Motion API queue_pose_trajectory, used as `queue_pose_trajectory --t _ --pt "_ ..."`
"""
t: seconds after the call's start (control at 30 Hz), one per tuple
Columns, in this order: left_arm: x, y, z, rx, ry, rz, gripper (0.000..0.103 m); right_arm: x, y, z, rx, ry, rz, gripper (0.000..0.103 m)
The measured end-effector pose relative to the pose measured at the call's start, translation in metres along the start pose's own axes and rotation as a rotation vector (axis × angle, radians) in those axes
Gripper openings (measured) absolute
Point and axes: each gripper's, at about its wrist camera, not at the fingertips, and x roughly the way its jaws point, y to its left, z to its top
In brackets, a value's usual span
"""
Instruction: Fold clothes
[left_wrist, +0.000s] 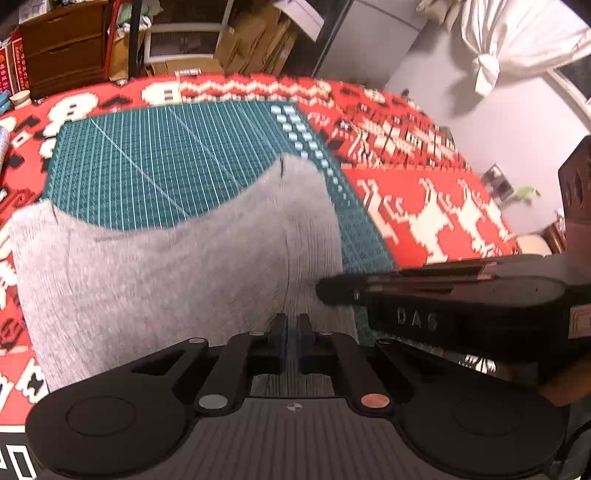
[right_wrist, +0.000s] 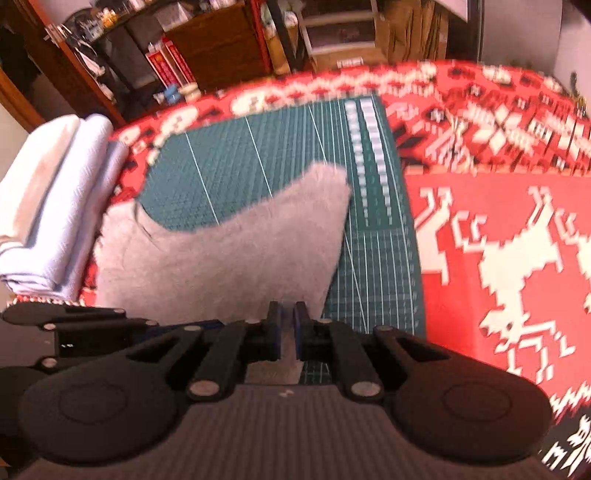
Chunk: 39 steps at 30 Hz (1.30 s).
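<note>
A grey knit garment (left_wrist: 166, 273) lies over a green cutting mat (left_wrist: 155, 173), its far edge sagging between two raised corners. My left gripper (left_wrist: 291, 328) is shut on the garment's near edge, and grey cloth shows between and below its fingers. From the right, my right gripper (left_wrist: 327, 291) reaches in sideways with its tip at the same near edge. In the right wrist view the garment (right_wrist: 221, 258) runs left and away, with the right gripper (right_wrist: 288, 328) shut on its near right corner. The left gripper's black body (right_wrist: 74, 332) sits close on the left.
A red and white patterned tablecloth (left_wrist: 436, 210) covers the table under the mat (right_wrist: 258, 166). A stack of folded pale towels (right_wrist: 55, 206) sits at the table's left edge. Wooden drawers (left_wrist: 62, 48), shelves and cardboard boxes (left_wrist: 255, 40) stand behind the table.
</note>
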Motion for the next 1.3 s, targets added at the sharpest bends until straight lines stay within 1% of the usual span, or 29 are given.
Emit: queue_pose_trajectory --t 0.1,0.17,0.23,0.3,0.37,0.43,0.53,0.67,0.77,0.87,0.93,1.03,1.1,1.17,1.23,1.3 --pt "-0.002 -0.002 0.002 0.009 0.002 0.005 0.004 -0.002 -0.004 -0.001 0.004 -0.005 0.01 0.008" --pt "-0.006 -0.002 0.008 -0.012 -0.012 -0.006 0.004 -0.007 -0.007 0.004 0.021 -0.014 0.013 0.008" --pt "-0.006 -0.002 0.015 -0.011 -0.021 -0.006 0.004 -0.009 -0.008 0.011 0.022 -0.027 0.018 0.008" --pt "-0.002 0.0 0.025 -0.011 -0.019 -0.002 0.004 -0.005 -0.009 0.02 0.015 -0.033 0.016 0.008" --pt "0.004 0.003 0.034 -0.031 -0.021 -0.014 0.004 0.004 -0.011 0.029 0.009 -0.026 0.011 0.008" --pt "0.011 0.004 0.04 -0.017 -0.01 -0.011 0.004 0.008 -0.013 0.035 0.014 -0.016 0.01 0.008" --pt "0.015 0.003 0.047 0.01 -0.013 -0.005 0.004 0.014 -0.017 0.042 0.025 0.002 0.009 0.009" --pt "0.019 0.005 0.054 0.021 -0.009 -0.017 0.004 0.015 -0.017 0.056 0.016 -0.016 -0.003 0.01" --pt "0.024 0.009 0.056 0.004 0.006 -0.019 0.004 0.019 -0.019 0.062 0.022 -0.01 -0.007 0.01" --pt "0.021 0.01 0.057 0.002 -0.006 -0.005 0.004 0.017 -0.019 0.063 0.021 -0.001 -0.013 0.011" --pt "0.016 0.009 0.056 0.005 -0.018 0.009 0.004 0.016 -0.019 0.063 0.02 0.004 -0.017 0.012" --pt "0.01 0.009 0.05 0.003 -0.037 0.012 0.005 0.014 -0.019 0.064 0.019 0.012 -0.023 0.013" --pt "0.006 0.008 0.047 0.001 -0.049 0.014 0.005 0.013 -0.018 0.064 0.019 0.018 -0.027 0.015" --pt "0.001 0.007 0.042 0.004 -0.064 0.014 0.006 0.009 -0.018 0.058 0.008 0.011 -0.03 0.016" --pt "-0.004 0.006 0.034 0.019 -0.098 0.022 0.006 0.003 -0.017 0.048 -0.008 -0.011 -0.028 0.021" --pt "-0.008 0.005 0.026 0.029 -0.131 0.033 0.006 -0.003 -0.016 0.037 -0.025 -0.045 -0.018 0.031"
